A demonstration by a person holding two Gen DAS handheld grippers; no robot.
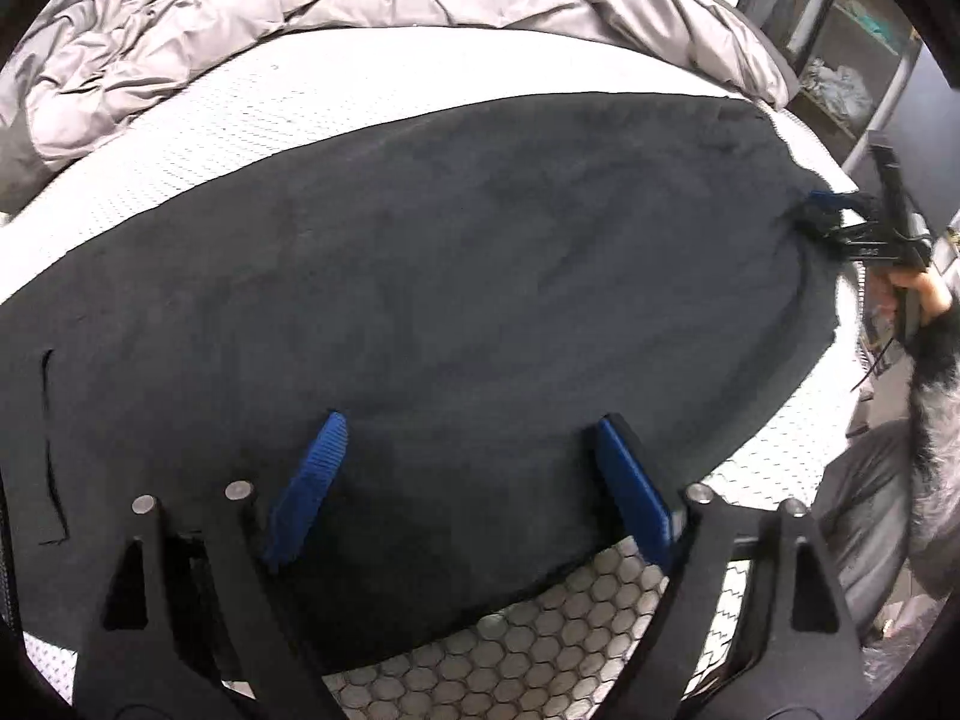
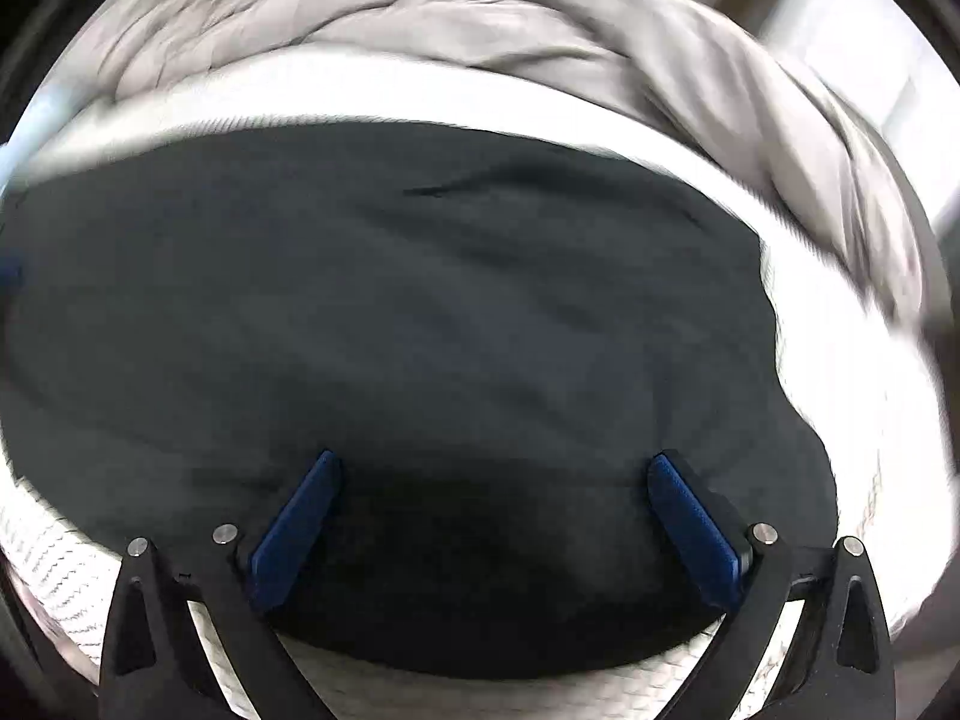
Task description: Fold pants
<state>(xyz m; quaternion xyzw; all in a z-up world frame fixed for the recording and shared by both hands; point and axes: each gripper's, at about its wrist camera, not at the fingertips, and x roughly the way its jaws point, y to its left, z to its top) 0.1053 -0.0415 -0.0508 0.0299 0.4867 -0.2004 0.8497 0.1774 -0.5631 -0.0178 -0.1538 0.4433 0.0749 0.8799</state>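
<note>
No legible writing. Pants (image 1: 450, 276) under both grippers' wide, empty jaws: left gripper (image 1: 474, 480), right gripper (image 2: 498, 516); shelf (image 1: 852, 60) in left view only; right view blurred.

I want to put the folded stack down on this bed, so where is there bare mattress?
A bare band of white mattress runs between the dark pants and the bunched grey comforter. A narrow strip also shows at the near edge, below the pants. The middle is covered by the pants, and the far side is crowded by the comforter.

Pants (image 1: 450, 276) – matt, soft fleecy cloth
</note>
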